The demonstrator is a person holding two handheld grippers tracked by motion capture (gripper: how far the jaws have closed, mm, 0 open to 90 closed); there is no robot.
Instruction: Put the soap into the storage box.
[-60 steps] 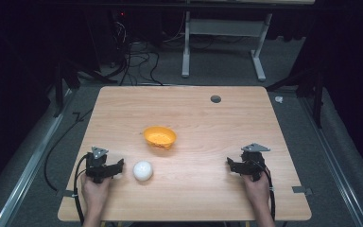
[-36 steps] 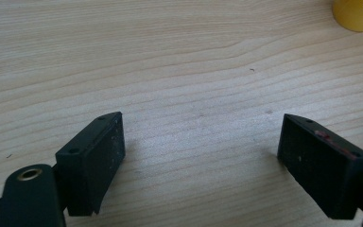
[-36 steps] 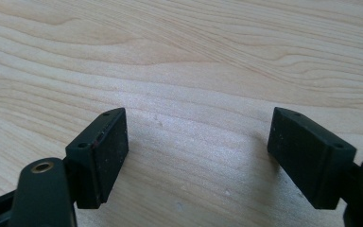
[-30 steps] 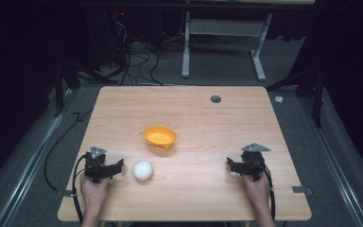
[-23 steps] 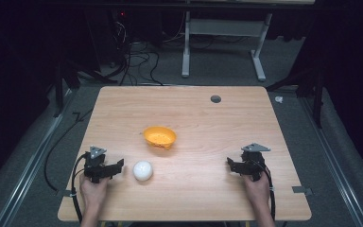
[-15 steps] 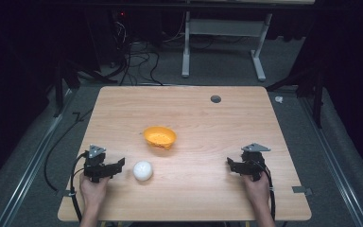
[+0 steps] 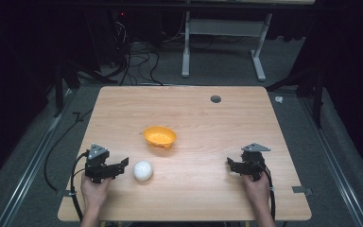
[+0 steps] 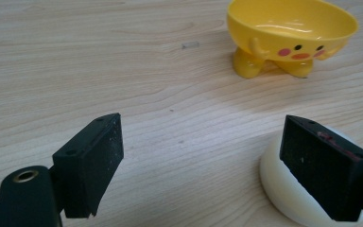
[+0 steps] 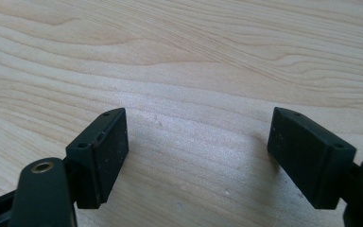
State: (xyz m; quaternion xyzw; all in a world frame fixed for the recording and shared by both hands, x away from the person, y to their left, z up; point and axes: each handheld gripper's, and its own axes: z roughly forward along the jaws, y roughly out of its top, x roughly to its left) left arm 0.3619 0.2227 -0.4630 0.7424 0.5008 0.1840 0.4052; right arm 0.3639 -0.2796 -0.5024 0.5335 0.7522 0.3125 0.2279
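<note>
Counting one white ball (image 7: 142,170), one yellow bowl (image 7: 159,136); left gripper (image 7: 121,165) jaws just widened, right gripper (image 7: 230,164) spread, both empty.

White ball (image 7: 142,170) rests on the wood; yellow footed bowl (image 7: 159,136) upright nearby.

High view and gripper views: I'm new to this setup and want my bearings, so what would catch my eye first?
The yellow footed bowl with a painted face stands near the middle of the wooden table. A white ball lies in front of it, just beside the left gripper, whose open jaws have just been opening with nothing between them. The right gripper rests open over bare wood at the table's right.
</note>
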